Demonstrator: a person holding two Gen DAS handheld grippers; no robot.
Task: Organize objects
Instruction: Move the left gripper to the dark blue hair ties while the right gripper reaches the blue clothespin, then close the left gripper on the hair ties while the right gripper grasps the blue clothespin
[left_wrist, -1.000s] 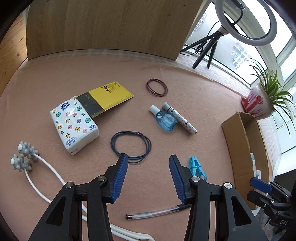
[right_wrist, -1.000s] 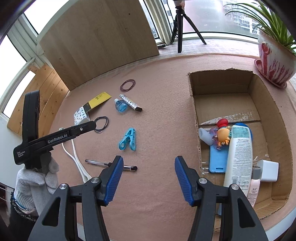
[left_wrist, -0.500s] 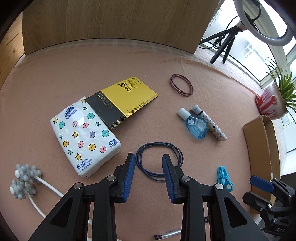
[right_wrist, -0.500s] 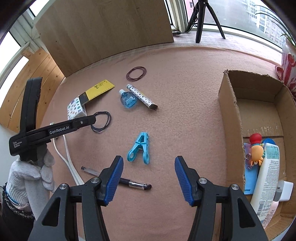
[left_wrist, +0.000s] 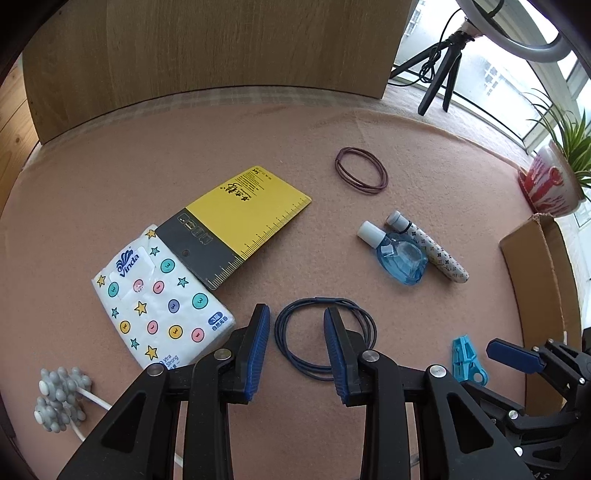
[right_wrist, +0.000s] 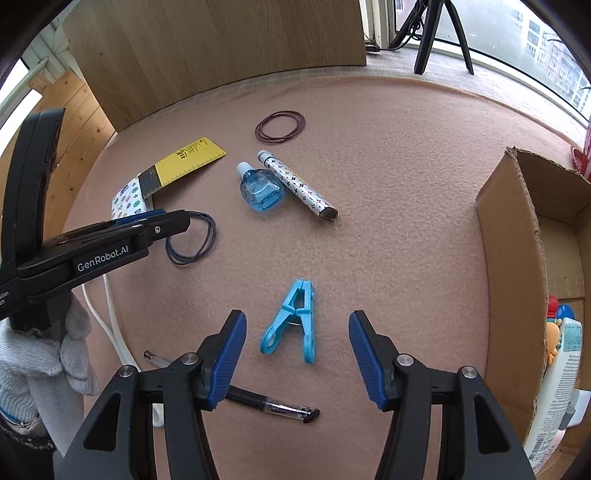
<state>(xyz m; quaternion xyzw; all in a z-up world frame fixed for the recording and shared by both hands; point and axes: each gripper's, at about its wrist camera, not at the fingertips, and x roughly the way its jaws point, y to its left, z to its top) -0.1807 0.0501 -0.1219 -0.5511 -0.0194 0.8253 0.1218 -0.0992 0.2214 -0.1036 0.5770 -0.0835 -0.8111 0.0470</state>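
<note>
My left gripper (left_wrist: 296, 314) is open, its jaws partly narrowed, just above the near left part of a dark blue cord loop (left_wrist: 325, 338) that lies flat on the pink felt. The loop also shows in the right wrist view (right_wrist: 192, 240), partly under the left gripper (right_wrist: 162, 221). My right gripper (right_wrist: 297, 325) is wide open with a light blue clothes peg (right_wrist: 293, 321) lying between its fingers. The peg shows in the left wrist view (left_wrist: 466, 360) beside the right gripper's blue finger (left_wrist: 513, 356). A cardboard box (right_wrist: 513, 236) stands at the right.
On the felt lie a tissue pack (left_wrist: 159, 295), a yellow and black ruler card (left_wrist: 236, 221), a brown cord loop (left_wrist: 361, 175), a blue bottle (left_wrist: 400, 254), a patterned tube (left_wrist: 432, 251), a pen (right_wrist: 273, 404) and a white cable (right_wrist: 110, 317). A plant pot (left_wrist: 550, 184) stands far right.
My left gripper has moved forward over the blue loop and narrowed its jaws. My right gripper has swung left from the box until the peg lies between its fingers.
</note>
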